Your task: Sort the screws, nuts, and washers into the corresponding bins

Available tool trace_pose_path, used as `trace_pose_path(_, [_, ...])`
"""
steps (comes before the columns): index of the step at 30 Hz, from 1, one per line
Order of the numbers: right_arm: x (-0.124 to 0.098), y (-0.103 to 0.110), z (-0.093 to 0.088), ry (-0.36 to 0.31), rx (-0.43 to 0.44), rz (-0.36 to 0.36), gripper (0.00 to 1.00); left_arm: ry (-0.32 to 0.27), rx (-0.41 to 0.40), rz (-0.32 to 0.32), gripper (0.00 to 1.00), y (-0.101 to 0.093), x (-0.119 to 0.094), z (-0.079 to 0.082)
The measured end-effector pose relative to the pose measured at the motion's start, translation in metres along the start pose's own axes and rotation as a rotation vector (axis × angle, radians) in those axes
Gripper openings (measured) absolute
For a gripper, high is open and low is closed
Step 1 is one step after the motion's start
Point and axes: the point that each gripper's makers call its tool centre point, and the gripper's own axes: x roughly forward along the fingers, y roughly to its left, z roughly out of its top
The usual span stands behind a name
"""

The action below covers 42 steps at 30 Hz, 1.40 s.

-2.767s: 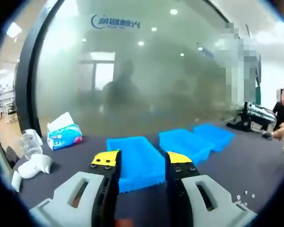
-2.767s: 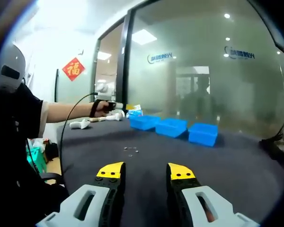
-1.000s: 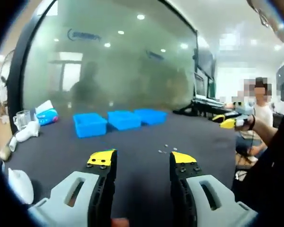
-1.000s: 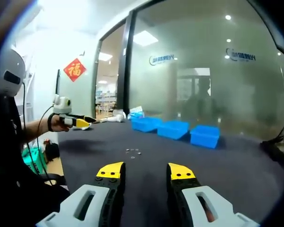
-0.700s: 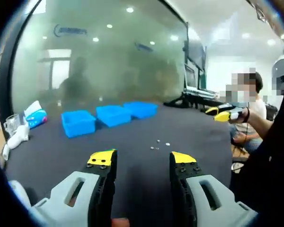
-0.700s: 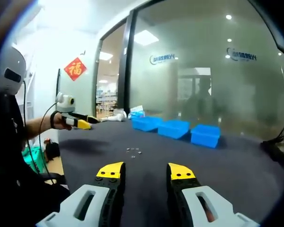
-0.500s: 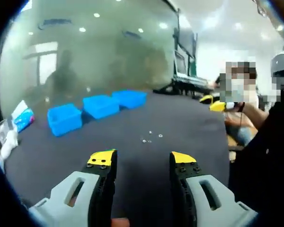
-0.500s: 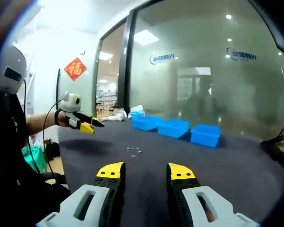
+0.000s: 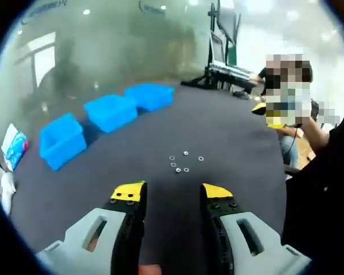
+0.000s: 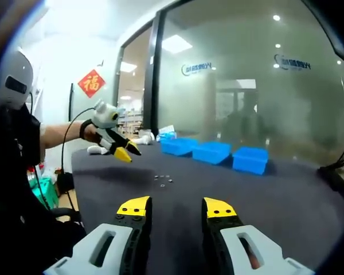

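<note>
1. A small cluster of fasteners [image 9: 182, 163] lies on the dark table [image 9: 229, 132], about five tiny metal rings or nuts lying close together, too small to tell apart. In my right gripper view the same cluster [image 10: 163, 179] lies ahead and a little left of my jaws.
2. My left gripper [image 9: 172, 195] hovers just short of the cluster, its yellow-tipped jaws spread apart with nothing between them. My right gripper [image 10: 176, 207] is spread the same way, holding nothing, well back from the fasteners.
3. In my right gripper view the left gripper [image 10: 125, 150] reaches in from the left, tilted down toward the cluster.
4. Open dark tabletop surrounds the fasteners on every side; the near table edge falls away at the right in my left gripper view.
5. Three blue bins [image 9: 106, 112] stand in a row at the far side, well apart from the cluster; in the right gripper view they [image 10: 212, 152] sit before a frosted glass wall.
6. The glass carries a blue logo [image 10: 196, 69], its lettering too blurred to read. A red diamond sign [image 10: 89, 83] hangs on the left wall with one gold Chinese character.
7. A tissue pack [image 9: 14, 150] lies at the table's far left. A seated person [image 9: 286, 120] is beyond the right edge.
</note>
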Motion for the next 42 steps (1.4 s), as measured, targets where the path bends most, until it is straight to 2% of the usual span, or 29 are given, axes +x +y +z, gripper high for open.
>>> trace_pose_path(5, [0.0,-0.001,-0.002,-0.001,0.005,0.0,0.31,0.052,0.03,-0.005,0.35,-0.003,0.016,-0.001])
trace_pose_path(11, [0.0,-0.001,-0.003,0.0,0.007,0.002,0.31,0.082,0.042,-0.021,0.3,-0.008,0.033,0.005])
trace_pose_path(18, [0.001,0.0,-0.003,-0.004,0.01,0.003,0.31,0.143,0.062,-0.042,0.27,-0.013,0.052,-0.002])
trace_pose_path(24, [0.002,0.0,-0.004,0.0,0.011,0.003,0.31,0.161,0.066,-0.049,0.23,-0.015,0.062,-0.004])
trace_pose_path(42, [0.001,-0.001,-0.009,0.002,0.025,0.002,0.31,0.188,0.054,-0.049,0.15,-0.011,0.07,-0.009])
